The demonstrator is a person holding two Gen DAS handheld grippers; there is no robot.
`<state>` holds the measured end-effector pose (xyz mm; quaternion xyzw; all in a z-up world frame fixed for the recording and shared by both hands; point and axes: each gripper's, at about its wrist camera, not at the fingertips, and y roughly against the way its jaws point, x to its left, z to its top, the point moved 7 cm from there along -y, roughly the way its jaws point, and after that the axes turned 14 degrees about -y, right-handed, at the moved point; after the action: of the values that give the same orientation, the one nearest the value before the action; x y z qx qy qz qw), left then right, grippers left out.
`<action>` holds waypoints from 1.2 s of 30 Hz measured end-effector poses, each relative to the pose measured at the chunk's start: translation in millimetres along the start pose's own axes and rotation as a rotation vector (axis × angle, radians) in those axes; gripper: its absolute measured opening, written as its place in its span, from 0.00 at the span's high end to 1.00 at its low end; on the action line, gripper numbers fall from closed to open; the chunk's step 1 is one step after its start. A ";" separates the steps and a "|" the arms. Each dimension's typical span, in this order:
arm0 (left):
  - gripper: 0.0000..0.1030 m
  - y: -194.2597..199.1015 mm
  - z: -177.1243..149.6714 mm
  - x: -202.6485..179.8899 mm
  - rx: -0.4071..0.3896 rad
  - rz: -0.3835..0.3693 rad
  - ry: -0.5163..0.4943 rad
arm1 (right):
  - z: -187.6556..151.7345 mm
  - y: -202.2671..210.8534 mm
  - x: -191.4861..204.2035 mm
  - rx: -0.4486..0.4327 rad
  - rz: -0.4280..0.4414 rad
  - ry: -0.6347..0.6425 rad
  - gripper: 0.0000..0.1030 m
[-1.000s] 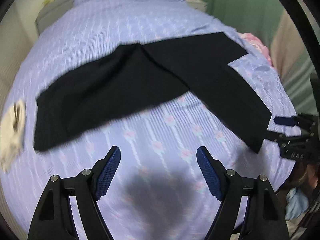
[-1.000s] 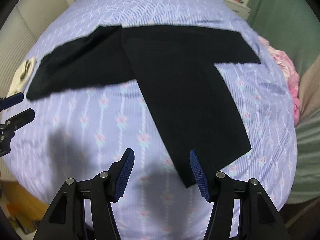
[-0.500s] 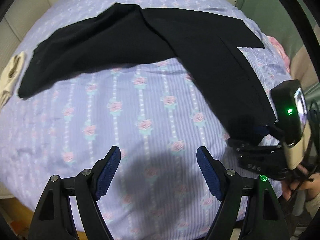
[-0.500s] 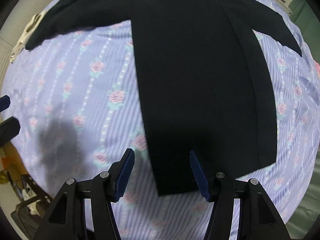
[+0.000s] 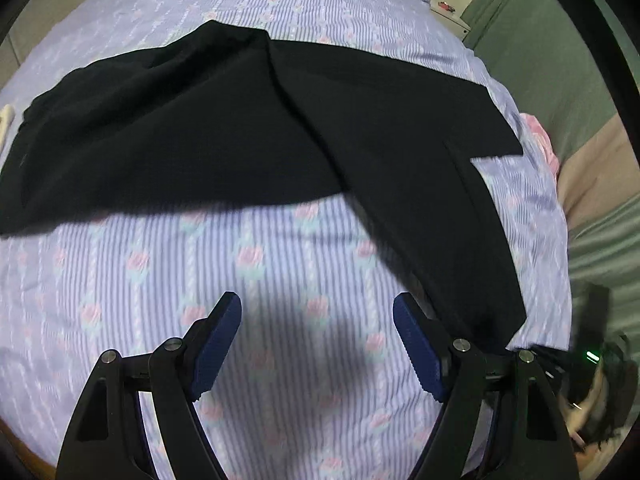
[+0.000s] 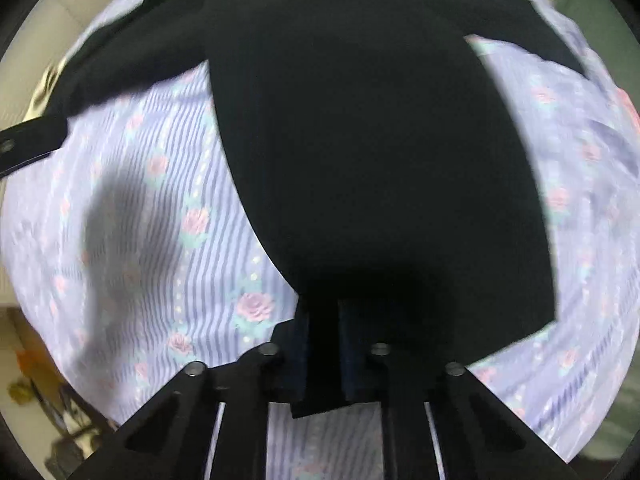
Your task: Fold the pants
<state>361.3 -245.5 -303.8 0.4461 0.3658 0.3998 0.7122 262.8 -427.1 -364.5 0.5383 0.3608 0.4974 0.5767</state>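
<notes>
Black pants [image 5: 240,128] lie spread on the bed with the two legs splayed apart; one leg runs left, the other down to the right. My left gripper [image 5: 318,312] hangs open over bare sheet between the legs, with nothing between its blue pads. Its right finger is close to the edge of the right-hand leg. In the right wrist view the pants [image 6: 380,160] fill the middle. My right gripper [image 6: 323,316] is closing, and its pads pinch the hem corner of that leg. A bit of black cloth sticks out behind the pads.
The bed wears a lilac striped sheet [image 5: 280,264] with pink roses. A cream cloth [image 6: 44,88] lies at the left edge, and something pink [image 5: 540,136] lies at the right edge. Green curtains [image 5: 540,48] hang on the right. A white nightstand [image 5: 444,12] stands at the far end.
Both grippers have sunk closer to the bed. The right jaws have drawn together on the leg hem. The left gripper has shifted toward the pants and rolled, still open.
</notes>
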 end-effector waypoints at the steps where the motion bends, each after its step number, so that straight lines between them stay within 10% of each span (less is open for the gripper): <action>1: 0.24 -3.8 9.2 1.2 -0.002 -0.008 0.002 | 4.0 9.3 -4.1 -0.025 0.001 -0.016 0.91; 13: 0.29 -87.6 73.5 -23.4 0.083 -0.171 0.105 | 35.6 49.5 -38.8 -0.119 -0.029 -0.111 0.92; 16: 0.44 -99.1 76.6 -30.4 0.095 -0.190 0.117 | 40.6 51.1 -46.3 -0.132 -0.034 -0.118 0.92; 20: 0.95 -102.5 81.9 -40.2 0.091 -0.217 0.130 | 55.8 58.4 -51.9 -0.159 -0.055 -0.130 0.96; 29: 0.95 -35.1 144.9 -78.8 -0.068 -0.285 0.065 | 101.4 118.4 -66.8 -0.264 0.062 -0.163 0.96; 31: 0.95 -27.8 153.4 -82.2 -0.077 -0.299 0.058 | 103.3 121.9 -53.4 -0.265 0.095 -0.130 0.84; 34: 0.95 -22.7 162.0 -82.1 -0.075 -0.290 0.041 | 97.1 114.1 -27.9 -0.280 0.146 -0.116 0.35; 36: 0.95 -25.8 163.8 -80.6 -0.056 -0.301 0.038 | 90.9 104.3 -4.4 -0.271 0.205 -0.128 0.35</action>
<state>478.1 -381.1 -259.7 0.3587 0.4308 0.3072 0.7690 329.0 -462.9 -248.3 0.5201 0.1962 0.5626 0.6120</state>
